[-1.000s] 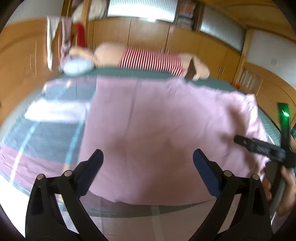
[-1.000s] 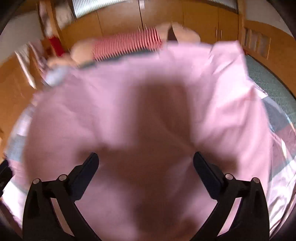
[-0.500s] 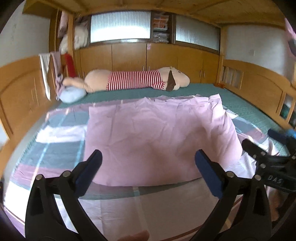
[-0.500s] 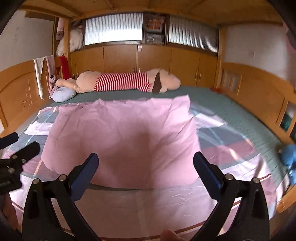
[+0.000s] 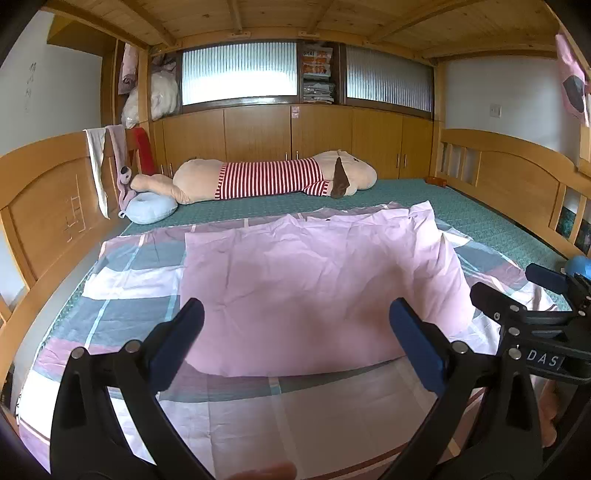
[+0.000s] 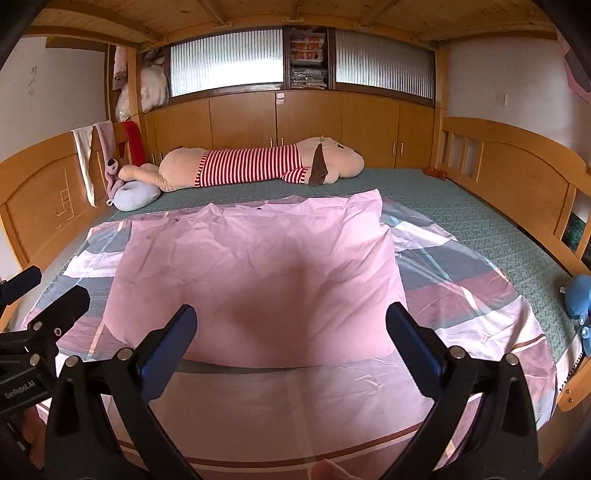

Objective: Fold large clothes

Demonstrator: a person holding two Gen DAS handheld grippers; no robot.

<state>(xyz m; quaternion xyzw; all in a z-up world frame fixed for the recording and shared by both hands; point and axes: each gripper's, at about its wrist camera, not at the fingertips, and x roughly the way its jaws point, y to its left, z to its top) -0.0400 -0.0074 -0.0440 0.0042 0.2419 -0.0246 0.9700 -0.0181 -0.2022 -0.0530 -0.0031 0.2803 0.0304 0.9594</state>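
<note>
Pink sheet; blue plush right-view only.

Big wooden bed seen ahead, green mattress laid on it. Wooden cupboards set along far wall, ribbed glass windows above, daylight let in. Wooden plank ceiling overhead. White walls seen left and right.

A striped plush dog lies beside a blue cushion on the green mattress.
</note>
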